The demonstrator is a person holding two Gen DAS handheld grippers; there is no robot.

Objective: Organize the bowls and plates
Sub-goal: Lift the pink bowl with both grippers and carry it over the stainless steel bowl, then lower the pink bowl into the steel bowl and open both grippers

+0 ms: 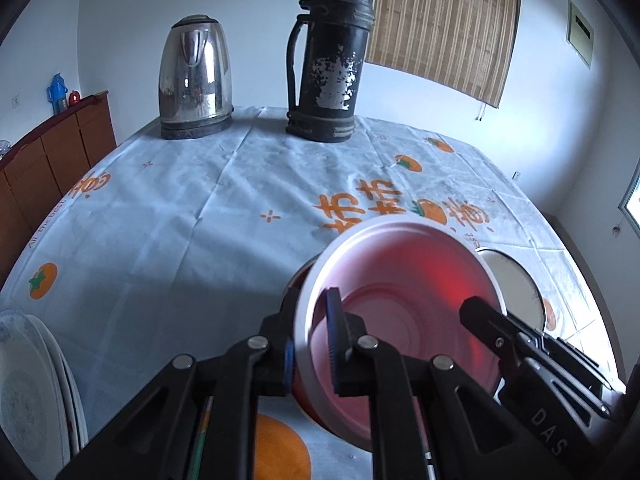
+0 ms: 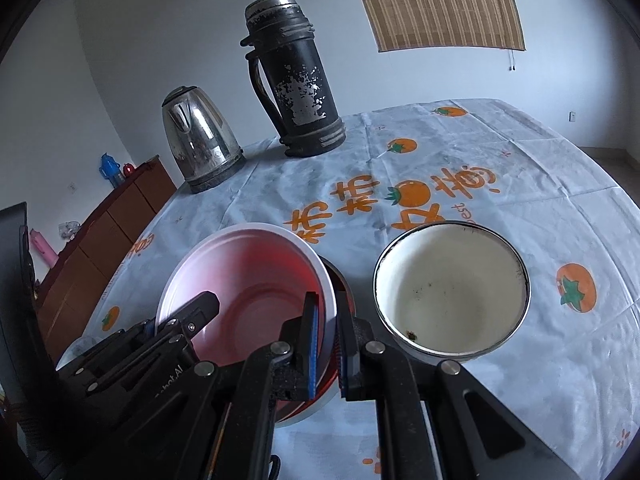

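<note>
1. Two grippers are clamped on one red bowl: the left gripper pinches the rim on one side, one blue pad inside the wall and the other outside, and the right gripper pinches the opposite rim in the same way. A hold on both sides is probably used because the thin rim would tip in a single grip.
2. The red bowl is held tilted, its white rim raised on the far side, and it appears to be carried clear of the tablecloth; a dark edge is seen just behind it in the right wrist view, but what that is cannot be told.
3. Just beside the red bowl, a white enamel bowl is set upright on the cloth, with specks of dirt inside. It is judged a likely nesting place, being next to the carried bowl.
4. At the near left edge of the left wrist view, stacked white plates are seen, evidently kept as a separate pile.
5. Far back on the table, a steel kettle and a worn black thermos are stood well apart from the dishes, leaving the middle open for sorting.
</note>
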